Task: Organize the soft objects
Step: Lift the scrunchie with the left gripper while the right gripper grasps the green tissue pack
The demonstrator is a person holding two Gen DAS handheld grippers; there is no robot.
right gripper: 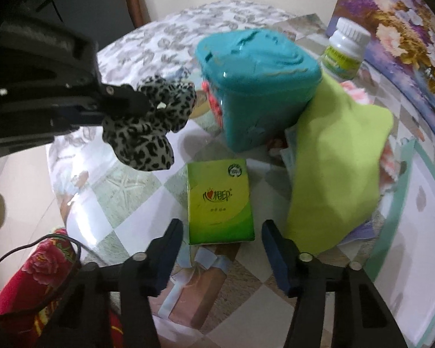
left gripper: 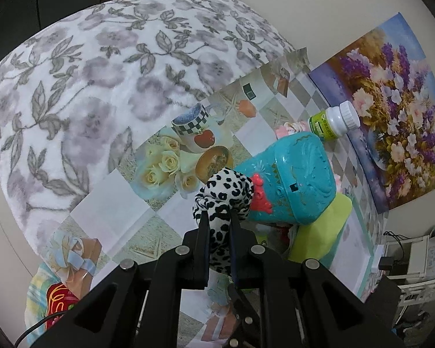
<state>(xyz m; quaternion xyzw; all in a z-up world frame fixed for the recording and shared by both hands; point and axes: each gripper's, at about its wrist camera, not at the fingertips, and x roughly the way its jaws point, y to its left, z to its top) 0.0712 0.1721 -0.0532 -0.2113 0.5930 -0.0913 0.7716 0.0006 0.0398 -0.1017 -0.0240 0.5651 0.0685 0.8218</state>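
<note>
**Now the scrunchie is held and the tissue pack waits between open fingers**

Clearly, the left gripper (left gripper: 219,223) is clamped on a leopard-print scrunchie (left gripper: 224,194), black spots on white fabric. Its two fingers press the cloth from both sides, and the scrunchie hangs above the table, just beside a teal plastic box (left gripper: 298,179) with red-pink trim on its front. From the right wrist view the same scrunchie (right gripper: 149,133) bulges out from the black fingers of that gripper, to the left of the teal box (right gripper: 258,87).

The right gripper (right gripper: 221,232) has its jaws apart. Between the blue pads (right gripper: 174,237) lies a green pocket tissue pack (right gripper: 219,200), flat on the table, and the pads do not touch it. The pack carries red Chinese characters in the middle and a small round seal in the upper corner; I cannot read them surely.

A lime-green cloth (right gripper: 336,179) lies to the right of the pack, leaning against the teal box. Behind it stands a white bottle (right gripper: 345,52) with a green label, whose writing is too blurred to read. The table (right gripper: 124,191) is covered by a glossy printed sheet with roses and cups.
</note>
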